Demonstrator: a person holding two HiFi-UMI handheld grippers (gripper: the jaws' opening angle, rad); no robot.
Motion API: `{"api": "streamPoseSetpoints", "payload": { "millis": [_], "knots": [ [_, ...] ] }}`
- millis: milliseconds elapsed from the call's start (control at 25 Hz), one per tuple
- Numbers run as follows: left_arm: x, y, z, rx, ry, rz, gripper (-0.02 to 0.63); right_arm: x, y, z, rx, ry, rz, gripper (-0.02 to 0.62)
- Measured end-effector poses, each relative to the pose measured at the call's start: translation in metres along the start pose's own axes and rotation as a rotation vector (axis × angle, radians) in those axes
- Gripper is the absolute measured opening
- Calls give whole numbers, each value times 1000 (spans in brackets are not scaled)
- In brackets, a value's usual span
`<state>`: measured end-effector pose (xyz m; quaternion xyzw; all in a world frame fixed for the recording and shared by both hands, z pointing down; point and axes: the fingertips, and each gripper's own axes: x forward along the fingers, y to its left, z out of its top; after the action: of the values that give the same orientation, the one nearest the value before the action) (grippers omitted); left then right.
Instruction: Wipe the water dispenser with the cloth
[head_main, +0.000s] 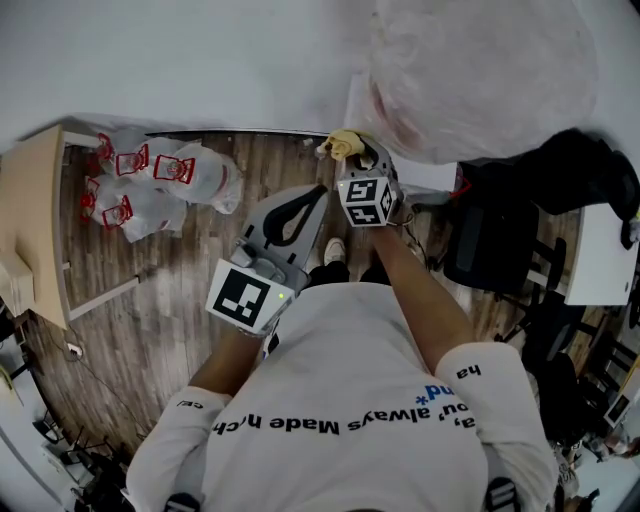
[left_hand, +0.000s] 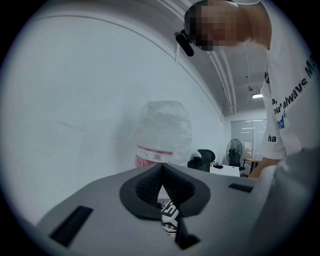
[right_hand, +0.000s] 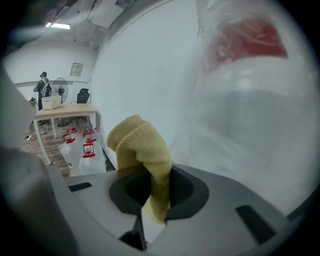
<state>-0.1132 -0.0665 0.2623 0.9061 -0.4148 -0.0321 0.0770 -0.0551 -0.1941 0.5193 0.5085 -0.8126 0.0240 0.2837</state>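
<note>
right tool: clamped on cloth beside water dispenser. left tool: closed, empty. risk: wiping drag could pull the cloth free.

Left gripper closed, dispenser bottle beyond

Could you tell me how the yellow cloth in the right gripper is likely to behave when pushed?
The yellow cloth is probably floppy: it folds over above the right gripper and hangs below its jaws. Its fuzzy weave suggests it is light and grippy, likely bunching rather than sliding.
</note>
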Motion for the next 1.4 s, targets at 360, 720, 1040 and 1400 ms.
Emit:
{"api": "streamPoseSetpoints", "payload": {
  "millis": [360,720,1040,1400],
  "knots": [
    [-1,1,-3,-9,7,11,18,33,-2,-20,-22,90,-32,61],
    [-4,-2,-3,-7,8,14,18,45,0,-37,-50,156,-37,61],
    [-12,-5,-4,-1,10,20,18,46,6,-42,-55,191,7,61],
    [-17,-14,-2,12,11,9,18,35,14,-47,-106,191,40,61]
  ]
}}
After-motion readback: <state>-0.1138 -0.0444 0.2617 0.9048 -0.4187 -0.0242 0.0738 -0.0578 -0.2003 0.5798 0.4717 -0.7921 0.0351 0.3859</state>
